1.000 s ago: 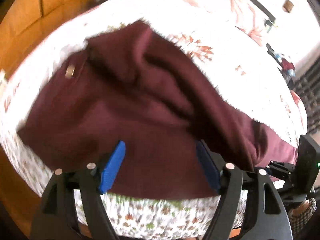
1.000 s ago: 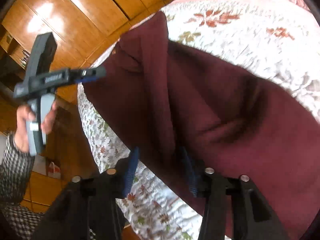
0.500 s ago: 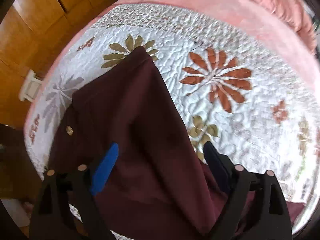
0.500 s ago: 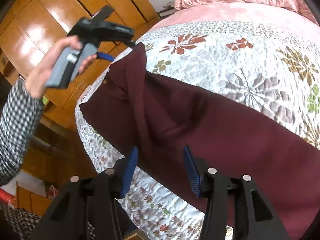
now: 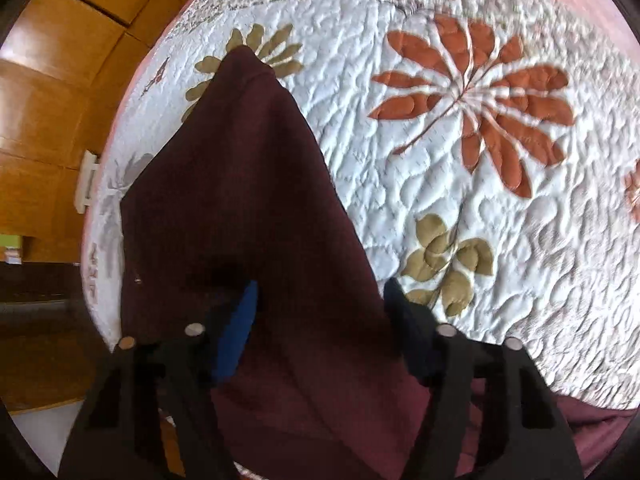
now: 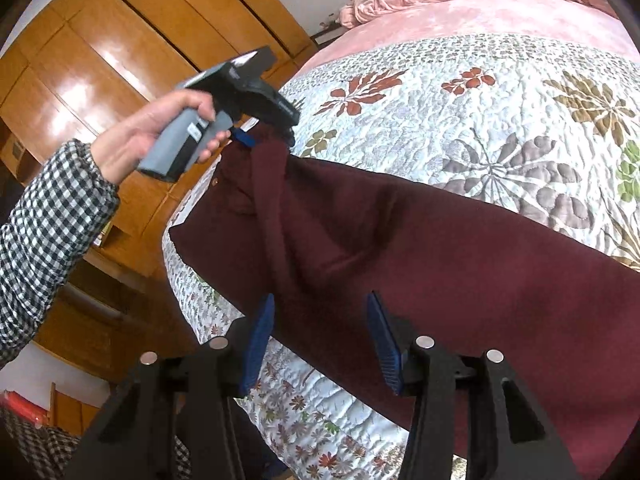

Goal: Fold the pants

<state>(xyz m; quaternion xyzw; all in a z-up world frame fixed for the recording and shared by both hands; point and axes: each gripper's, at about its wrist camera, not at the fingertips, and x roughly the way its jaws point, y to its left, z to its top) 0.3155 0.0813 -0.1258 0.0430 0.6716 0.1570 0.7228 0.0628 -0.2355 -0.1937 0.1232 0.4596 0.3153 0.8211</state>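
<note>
Floral quilt point(image 5: 500, 200) carries the maroon pants point(image 6: 460, 264). Left gripper point(image 5: 320, 304), jaws apart around cloth, has lifted the waistband corner; right gripper point(image 6: 320, 332) open; fold underway.

Matt, soft maroon cloth makes up the pants point(image 6: 460, 256), lying on a puckered, stitched quilt point(image 5: 460, 208) of printed cotton, beside which glossy varnished wood wardrobe doors point(image 6: 120, 56) gleam, while the right gripper point(image 6: 320, 344) shows matt black plastic with ribbed blue pads point(image 6: 382, 344).
</note>
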